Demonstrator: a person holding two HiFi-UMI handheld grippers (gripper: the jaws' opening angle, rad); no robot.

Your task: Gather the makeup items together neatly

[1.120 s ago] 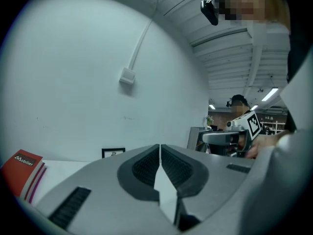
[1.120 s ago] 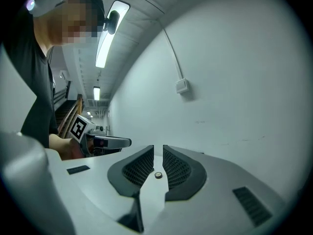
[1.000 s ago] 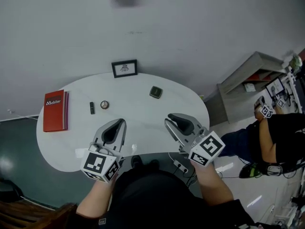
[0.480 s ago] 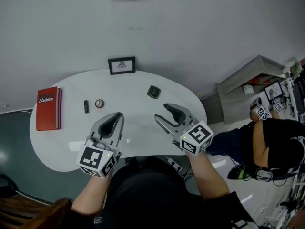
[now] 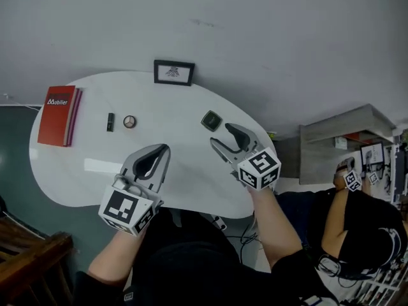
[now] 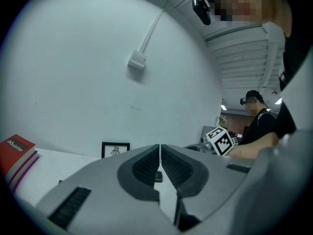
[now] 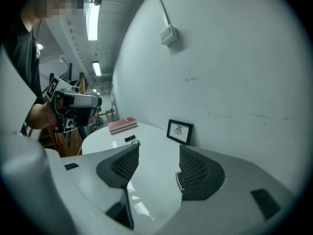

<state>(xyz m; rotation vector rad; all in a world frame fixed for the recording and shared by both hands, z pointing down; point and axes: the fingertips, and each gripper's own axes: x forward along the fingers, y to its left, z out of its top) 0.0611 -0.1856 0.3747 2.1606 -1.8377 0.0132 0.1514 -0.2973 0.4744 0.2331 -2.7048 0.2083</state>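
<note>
Far left in the head view, the red book (image 5: 57,107) lies on the edge of the white tabletop (image 5: 172,110). It isn't makeup, so it stays out of this. Next along, the small black tube (image 5: 110,122) and the round compact (image 5: 129,122) lie just beside each other at the upper left of the tabletop. The left gripper (image 5: 164,148) hovers at lower centre, jaws pressed together on nothing. Above it, the picture frame (image 5: 173,72) stands at the tabletop's far edge.

Then comes the square dark compact (image 5: 211,120), well apart from the other two. Just beside it is the right gripper (image 5: 224,136), whose jaws have just been opening and now stand wide, nothing between them yet.

My read is that the gathering hasn't started. There are three pieces in two separate spots, and the square dark compact looks like the first pickup.

Only the head view lays out all three pieces. The left gripper view gives the tight seam of its closed jaws, a small dark thing (image 6: 157,176) peeking through that I can't name, and a second person (image 6: 257,119) at the frame's right. The right gripper view looks between its spread jaws to the tube, round compact and book at left, but doesn't plainly show the square compact.
</note>
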